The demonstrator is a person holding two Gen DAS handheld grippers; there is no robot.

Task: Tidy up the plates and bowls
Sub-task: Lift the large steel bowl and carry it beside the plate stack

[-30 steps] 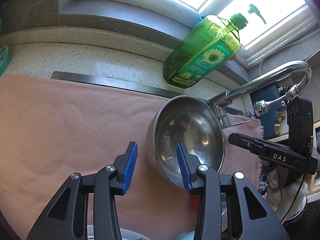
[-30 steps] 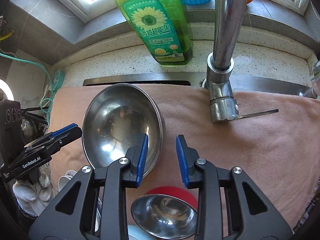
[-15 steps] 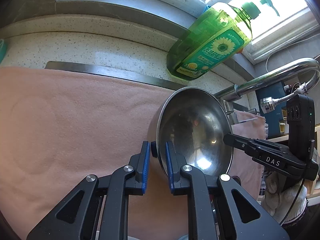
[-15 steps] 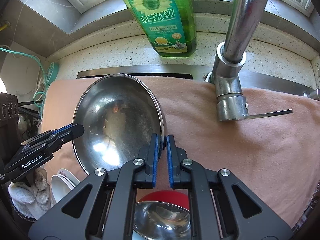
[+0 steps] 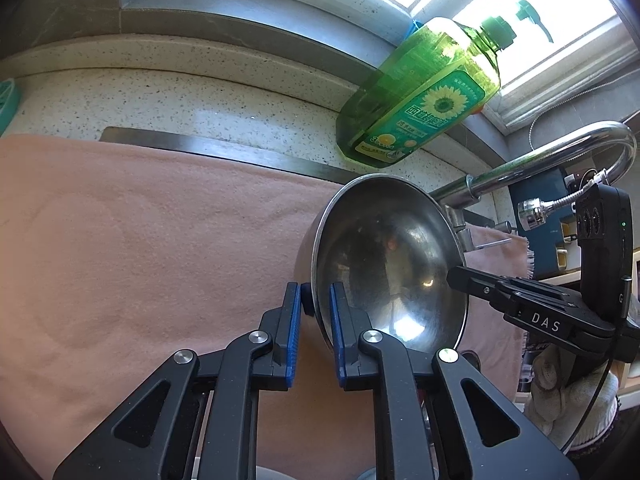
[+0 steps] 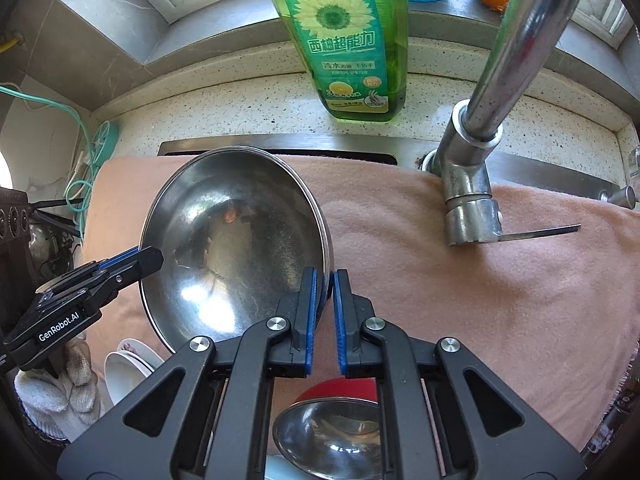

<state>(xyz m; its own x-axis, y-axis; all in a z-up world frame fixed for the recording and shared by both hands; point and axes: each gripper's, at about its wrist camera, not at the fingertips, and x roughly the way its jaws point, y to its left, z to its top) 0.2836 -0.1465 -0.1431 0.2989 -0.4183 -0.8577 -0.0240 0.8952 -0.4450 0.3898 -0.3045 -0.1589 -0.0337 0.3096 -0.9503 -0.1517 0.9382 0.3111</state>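
In the left wrist view, our left gripper (image 5: 315,307) has its jaws clamped on the steel bowl (image 5: 384,256) rim, bowl tilted over the pink towel (image 5: 140,248).

In the right wrist view, our right gripper (image 6: 325,292) pinches the opposite rim; both hands equally near.

Each handheld gripper is black plastic: the left gripper (image 5: 314,304) and the right gripper (image 6: 325,292) both carry 2 angular fingers with triangular cut-outs, silver round screw heads at the joints and ribbed blue pads (image 5: 291,336) on the inner faces. Seen from the side, the right unit bears white "DAS" lettering (image 5: 545,321) and a boxy black housing with a small green light, while the left shows "GenRobot.AI" (image 6: 59,327). White knitted gloves (image 5: 568,396) cover both hands, and a thin black cable trails below.
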